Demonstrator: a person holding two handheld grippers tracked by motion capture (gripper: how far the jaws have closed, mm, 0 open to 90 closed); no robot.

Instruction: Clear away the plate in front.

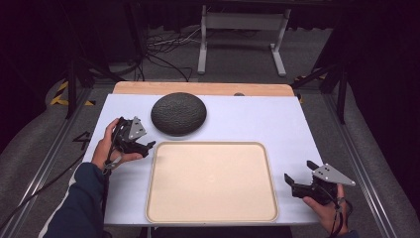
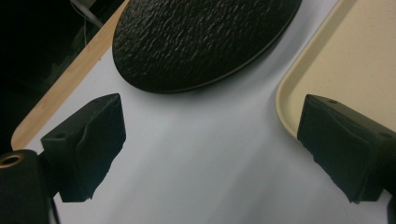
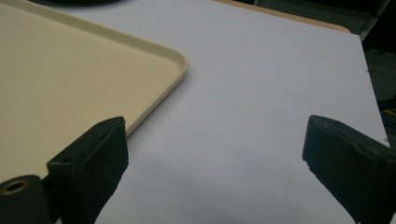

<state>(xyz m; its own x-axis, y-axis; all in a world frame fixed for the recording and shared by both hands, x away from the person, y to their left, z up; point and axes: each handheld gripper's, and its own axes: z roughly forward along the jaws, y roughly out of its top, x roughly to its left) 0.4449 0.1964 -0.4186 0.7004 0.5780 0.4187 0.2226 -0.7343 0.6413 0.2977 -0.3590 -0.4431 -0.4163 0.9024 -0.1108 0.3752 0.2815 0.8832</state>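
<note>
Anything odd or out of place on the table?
Nothing stands out. The dark textured plate lies face-down on the white table, behind the beige tray; no spill or damage. The left hand-held gripper is open beside it.

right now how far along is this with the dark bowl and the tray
Barely begun. Nothing looks done: the beige tray holds nothing, and the dark bowl sits upside down on the table beyond it. In hand: the left gripper is open beside the bowl. The right gripper waits open. Grasping and moving the bowl remain.
</note>
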